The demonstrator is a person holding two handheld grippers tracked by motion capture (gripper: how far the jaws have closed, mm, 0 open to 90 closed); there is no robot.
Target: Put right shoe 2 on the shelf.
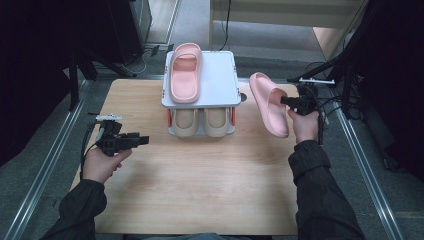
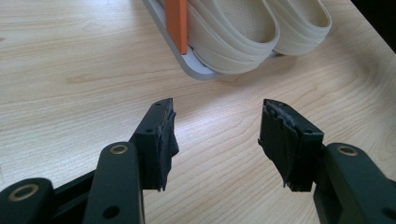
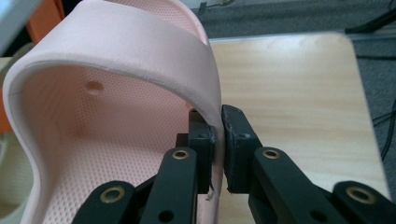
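Note:
A pink slipper (image 1: 269, 104) hangs tilted above the table's right side, with my right gripper (image 1: 290, 101) shut on its strap. Up close, the jaws pinch the strap's edge (image 3: 215, 122) of that pink slipper (image 3: 107, 93). A second pink slipper (image 1: 185, 72) lies on the top shelf of a small grey rack (image 1: 220, 80). Two beige slippers (image 1: 202, 121) sit on the rack's lower shelf, seen also as beige slippers (image 2: 252, 32) in the left gripper view. My left gripper (image 1: 142, 140) hovers open over the table's left part; between its fingertips (image 2: 217, 135) is bare wood.
The wooden table (image 1: 200, 175) has a metal frame rail along each side. An orange post (image 2: 176, 23) stands at the rack's front corner. Dark stands and cables sit beyond the table's right edge (image 1: 345, 85).

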